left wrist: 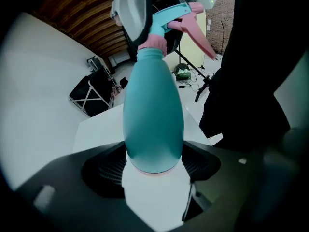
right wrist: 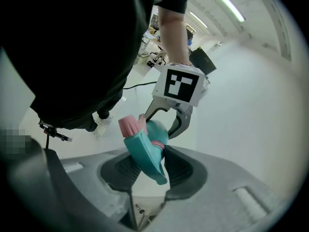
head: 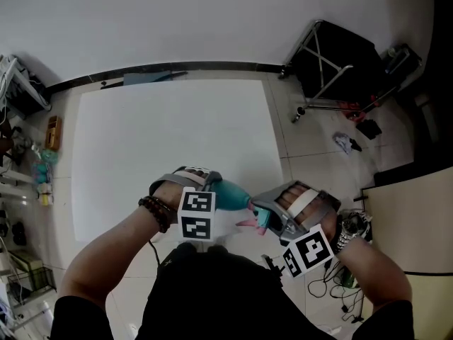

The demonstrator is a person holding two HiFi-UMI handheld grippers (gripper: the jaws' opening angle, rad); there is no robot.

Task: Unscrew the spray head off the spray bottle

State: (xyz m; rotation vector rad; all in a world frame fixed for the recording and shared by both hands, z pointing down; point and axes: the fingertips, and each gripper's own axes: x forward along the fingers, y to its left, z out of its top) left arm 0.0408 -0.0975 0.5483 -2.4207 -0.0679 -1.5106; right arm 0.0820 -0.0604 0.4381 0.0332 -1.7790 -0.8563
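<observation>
A teal spray bottle (head: 228,195) hangs in the air between both grippers, over the near edge of a white table (head: 170,133). My left gripper (head: 212,188) is shut on the bottle's wide body near its base. In the left gripper view the bottle (left wrist: 153,115) rises from between the left gripper's (left wrist: 153,167) pads to the teal and pink spray head (left wrist: 176,16). My right gripper (head: 272,214) is shut on that spray head (head: 256,217). In the right gripper view the spray head (right wrist: 145,151) lies tilted between the right gripper's (right wrist: 147,167) pads, with the left gripper (right wrist: 170,117) behind it.
A black folding stand (head: 333,62) sits on the tiled floor at the back right. Cables and small items (head: 343,275) lie on the floor by my right side. Clutter (head: 42,161) lines the left edge of the table. The person's dark torso fills the near side.
</observation>
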